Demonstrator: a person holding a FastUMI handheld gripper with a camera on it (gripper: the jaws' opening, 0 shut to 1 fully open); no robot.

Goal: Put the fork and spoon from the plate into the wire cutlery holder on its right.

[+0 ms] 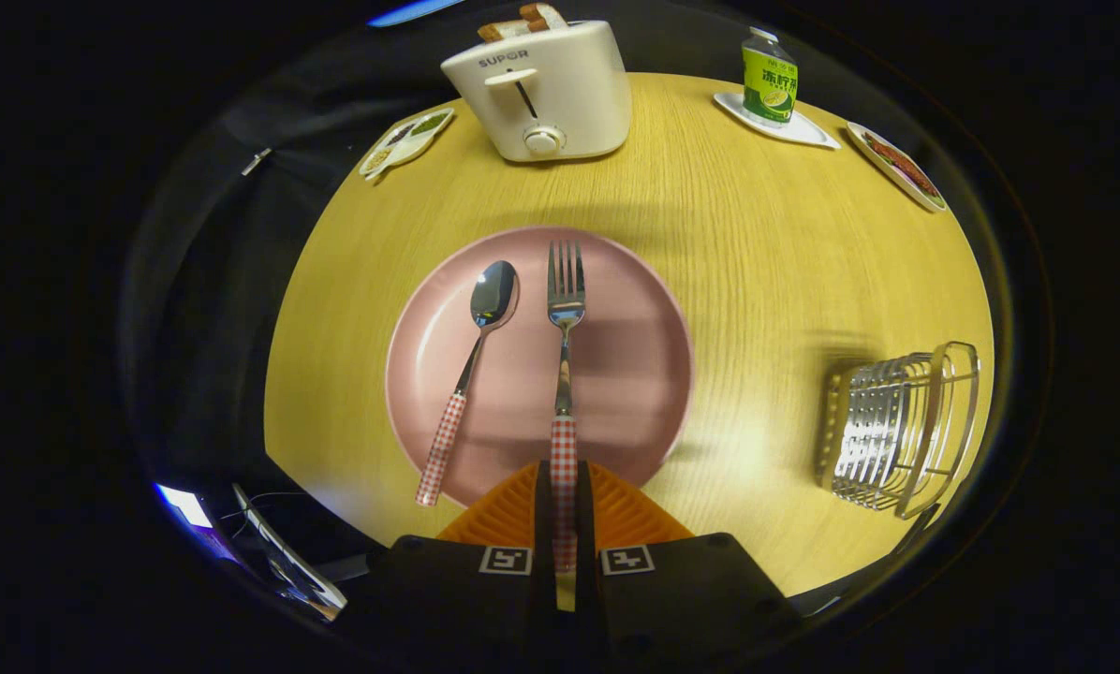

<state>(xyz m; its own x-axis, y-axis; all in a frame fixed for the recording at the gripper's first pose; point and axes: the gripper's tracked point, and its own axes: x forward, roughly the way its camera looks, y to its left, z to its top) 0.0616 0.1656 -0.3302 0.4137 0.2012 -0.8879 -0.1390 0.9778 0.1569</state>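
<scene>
— Yellow wood is what everything sits on. It's a big round table (729, 243), with dark cloth behind it.

— What is the biggest thing on it?

— A pink plate (635, 346), right ahead of the gripper. At the far side stands a white toaster (546, 89) with bread poking out of the top.

— And off to the right?

— The wire holder (897, 431) stands there, well apart from the plate, close to the table's edge.

— Where is the gripper?

— Down at the near edge of the plate. The gripper (565, 496) has orange fingers (504, 510), and they are squeezed tight on the fork (566, 337). They pinch its red and white checked handle, one on each side.

— Does the fork lie flat?

— I can't tell. Its prongs point away, toward the toaster, over the middle of the plate.

— And the spoon?

— The spoon (471, 374) lies on the plate just left of the fork, a bit slanted. Its bowl is up near the far rim, and its checked handle hangs off the near rim.

— Anything little?

— A green bottle (769, 80) stands on a small white dish at the far right. Two more little dishes of food sit at the far edges.
</scene>
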